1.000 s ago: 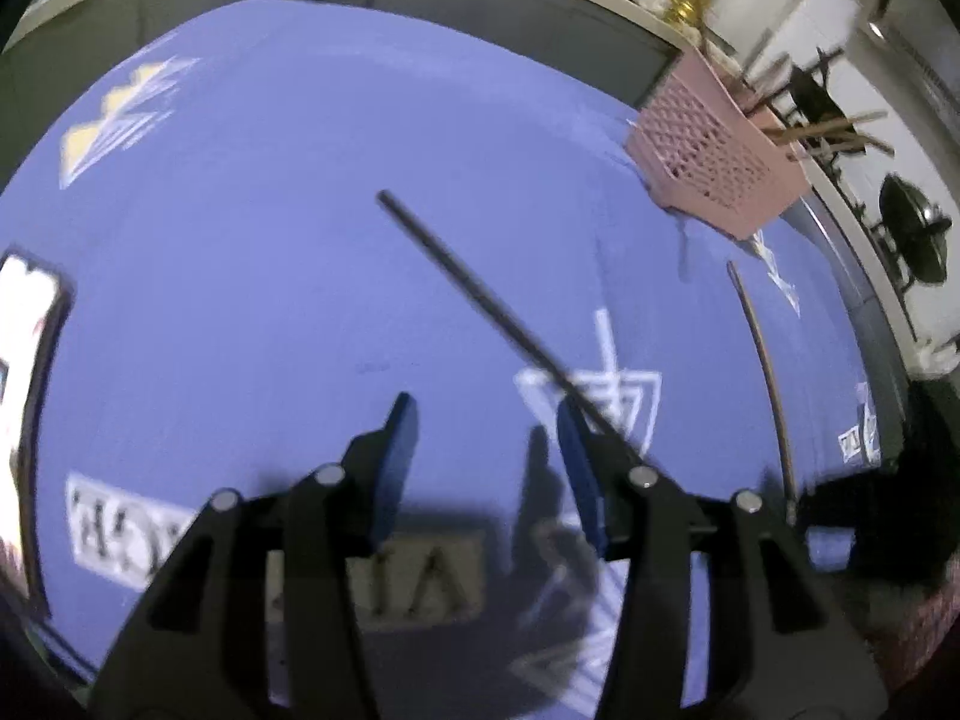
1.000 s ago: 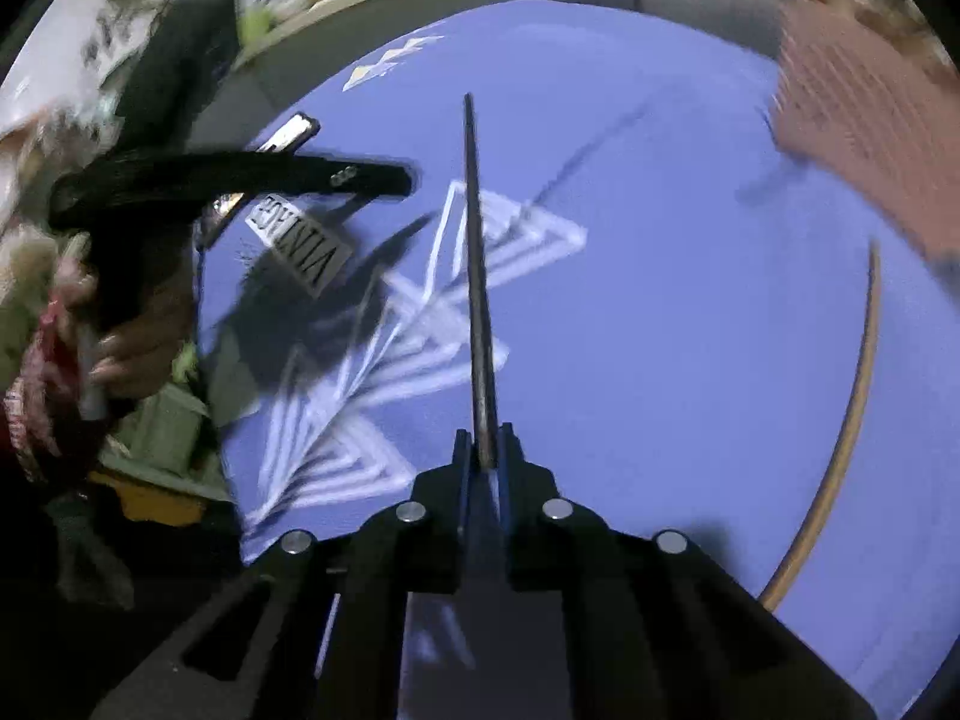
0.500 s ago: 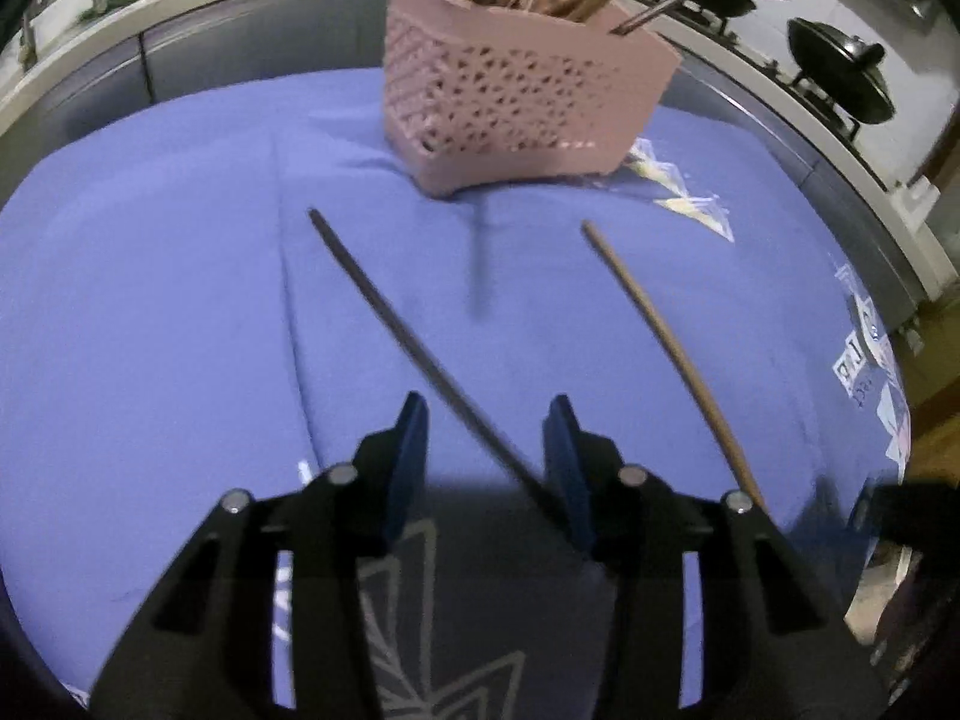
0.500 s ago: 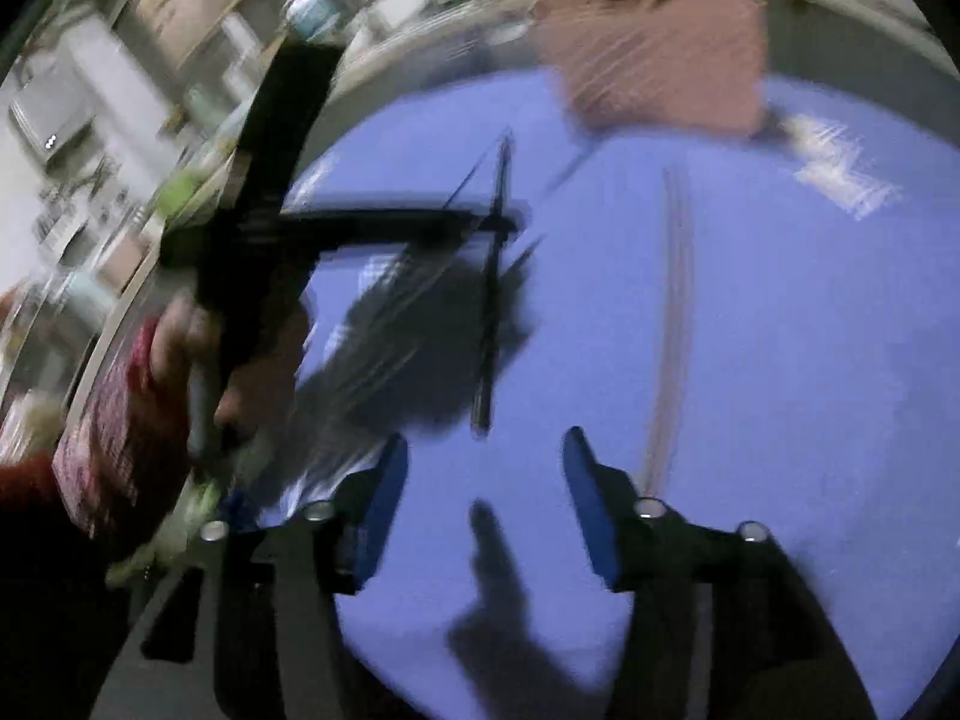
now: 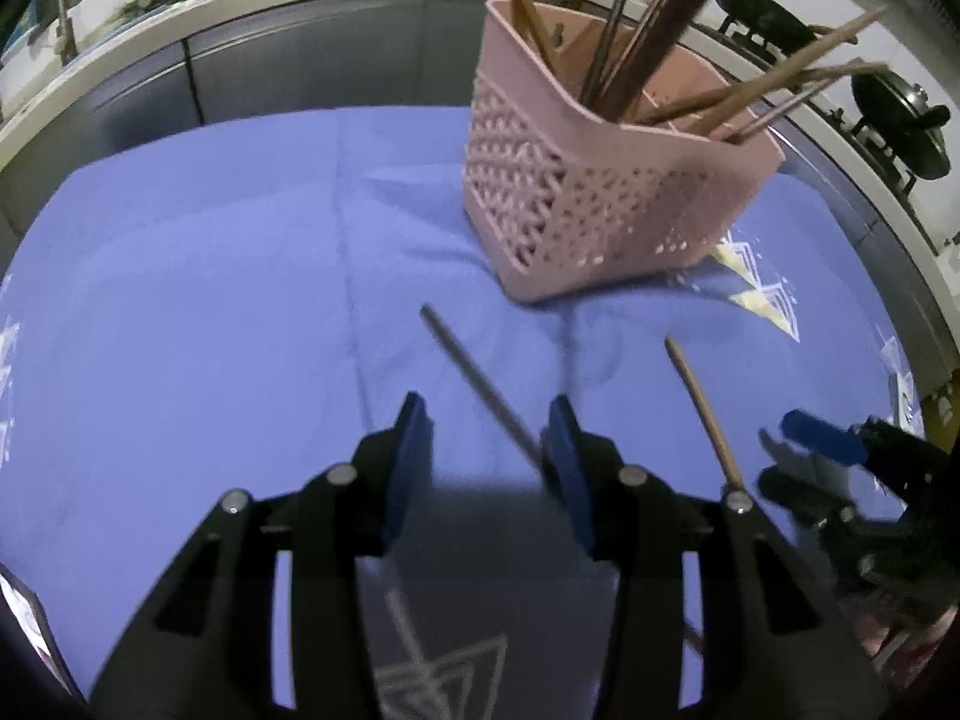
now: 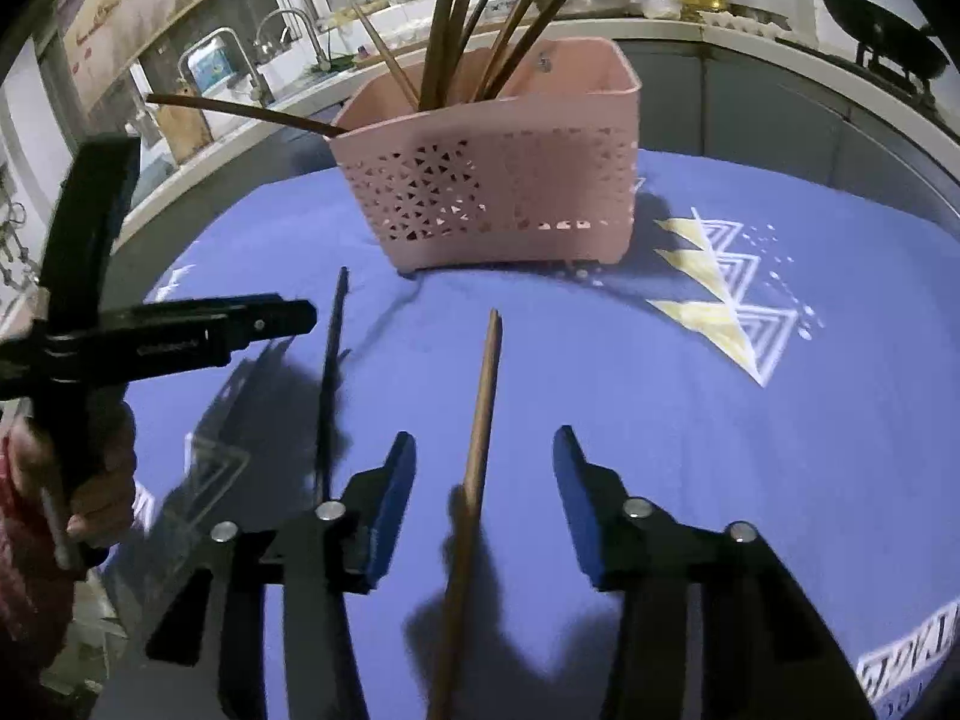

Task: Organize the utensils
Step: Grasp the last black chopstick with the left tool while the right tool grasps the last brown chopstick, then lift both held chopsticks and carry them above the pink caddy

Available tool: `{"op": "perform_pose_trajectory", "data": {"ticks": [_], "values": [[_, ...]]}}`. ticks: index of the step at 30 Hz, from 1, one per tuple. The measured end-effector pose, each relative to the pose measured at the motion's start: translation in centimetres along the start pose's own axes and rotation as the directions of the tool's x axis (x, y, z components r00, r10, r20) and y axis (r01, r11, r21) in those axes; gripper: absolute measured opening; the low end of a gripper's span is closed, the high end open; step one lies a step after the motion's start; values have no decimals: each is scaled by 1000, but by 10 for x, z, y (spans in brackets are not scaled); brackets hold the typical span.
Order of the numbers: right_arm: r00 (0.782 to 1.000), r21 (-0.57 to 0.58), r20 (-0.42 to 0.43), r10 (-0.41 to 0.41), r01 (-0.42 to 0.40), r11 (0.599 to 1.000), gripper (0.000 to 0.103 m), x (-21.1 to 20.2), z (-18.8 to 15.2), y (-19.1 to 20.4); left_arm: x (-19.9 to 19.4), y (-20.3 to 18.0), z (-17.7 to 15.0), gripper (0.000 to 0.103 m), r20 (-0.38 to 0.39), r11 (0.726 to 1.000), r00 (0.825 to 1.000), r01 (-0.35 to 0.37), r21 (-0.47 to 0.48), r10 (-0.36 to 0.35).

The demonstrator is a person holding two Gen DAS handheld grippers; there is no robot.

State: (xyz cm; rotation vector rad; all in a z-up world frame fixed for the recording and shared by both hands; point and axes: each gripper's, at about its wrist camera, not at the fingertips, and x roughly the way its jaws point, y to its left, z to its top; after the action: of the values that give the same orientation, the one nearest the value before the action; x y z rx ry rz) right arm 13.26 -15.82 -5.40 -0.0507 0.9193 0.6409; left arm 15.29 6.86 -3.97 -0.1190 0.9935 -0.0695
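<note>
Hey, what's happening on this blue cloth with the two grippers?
A person is tidying chopsticks into a pink basket that already holds several. Two chopsticks lie loose on the blue cloth: a dark chopstick and a light wooden chopstick. The right gripper straddles the wooden one, its jaws closing but not yet pressing on it. The left gripper is open with the dark one running in beside its right finger, not gripped.

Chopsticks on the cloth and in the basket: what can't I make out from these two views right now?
- Dark chopstick: near end hidden behind left claw finger, left wrist view.
- Light chopstick: near end cut off by bottom edge, right wrist view.
- Pink basket: contents' lower ends hidden by its wall; tops cropped.
</note>
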Motion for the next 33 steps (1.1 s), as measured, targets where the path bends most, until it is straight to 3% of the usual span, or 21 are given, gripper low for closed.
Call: {"op": "perform_pose_trajectory", "data": {"ticks": [4,6,8,16,20,24,28,33], "values": [[1000,-33,-5,-30,30,999,36,21,9,2,21,-12,4,38,-44,999,998,-46,18,46],[999,-48,-16,-40,39,998,19,27,11,4,23,-15,-2,26,-24,996,997,-79,41,80],[998,-61,-26,-49,47,997,9,32,7,4,22,-17,-9,15,-12,994,996,-85,70,86],[1000,-44,-17,-13,12,999,6,15,-19,9,3,-15,-45,11,-11,990,999,-37,138,39],[1000,-50,-26,12,-13,999,6,-1,-46,17,-16,-18,-80,10,-26,972,999,35,234,-30],[1000,-60,-28,6,-8,998,7,-16,-67,23,-31,-20,-108,11,-46,959,998,50,280,-39],[999,-63,-51,-2,-1,998,7,-15,-62,26,-30,-20,-107,11,-60,959,998,35,281,-18],[995,-91,-101,-23,14,996,8,-1,-41,32,-18,-26,-82,11,-65,963,998,-2,269,20]]}}
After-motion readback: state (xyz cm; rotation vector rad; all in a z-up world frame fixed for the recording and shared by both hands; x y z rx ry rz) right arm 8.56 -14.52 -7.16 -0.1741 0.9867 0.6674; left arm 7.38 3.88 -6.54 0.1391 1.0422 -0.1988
